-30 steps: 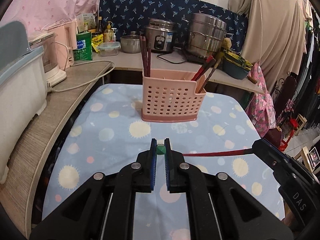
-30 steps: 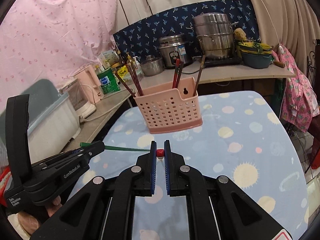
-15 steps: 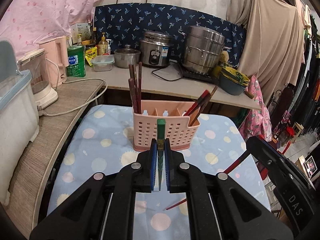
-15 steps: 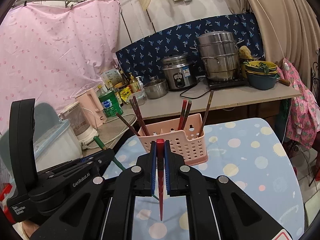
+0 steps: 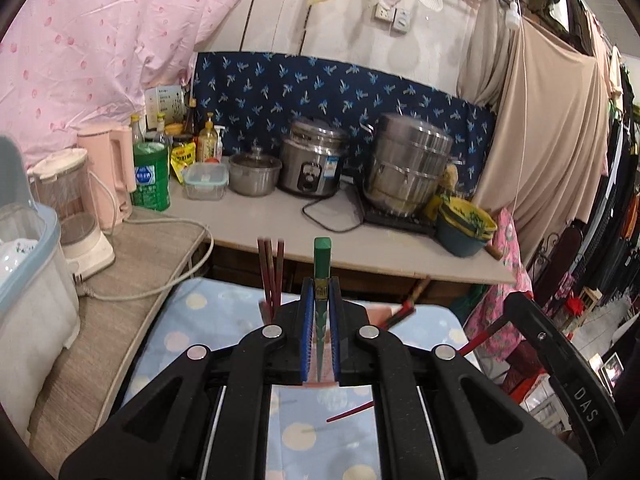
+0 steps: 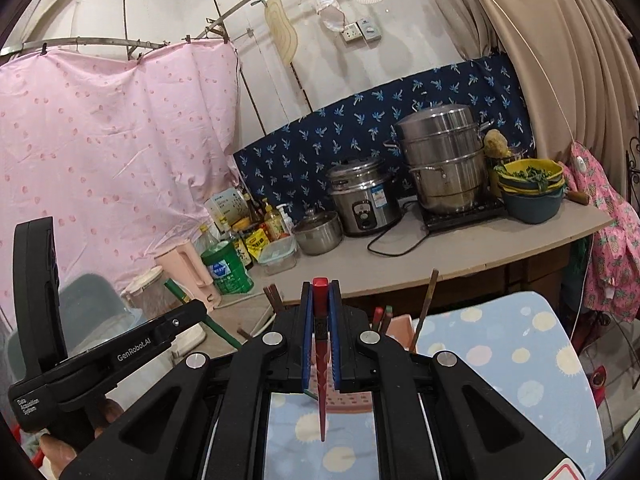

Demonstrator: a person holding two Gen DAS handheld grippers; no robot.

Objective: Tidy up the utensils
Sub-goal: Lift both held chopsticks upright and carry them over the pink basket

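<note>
Each gripper pinches one chopstick upright, tip down, ready to drop into the basket (image 6: 394, 326) just beyond: left gripper (image 5: 319, 304) closed on the green stick (image 5: 322, 276), right gripper (image 6: 320, 312) on the red stick (image 6: 320, 344). Since a second ago both sticks have swung from lying across to vertical, and the basket, then at 12 o'clock ahead, now sits mostly hidden under the jaws.

A pale grey counter (image 5: 256, 216) runs along a white plank wall (image 6: 420, 40), backed by a navy cloth with a blue leaf print (image 5: 320, 92). A pink spotted sheet (image 6: 112, 152) hangs from a curved metal rail (image 6: 100, 42) on the left; a beige curtain (image 5: 552, 128) drapes on the right. 2 white wall sockets (image 6: 362, 32) sit high up. A light-blue tablecloth with sun and dot print (image 6: 520, 352) lies nearest.
</note>
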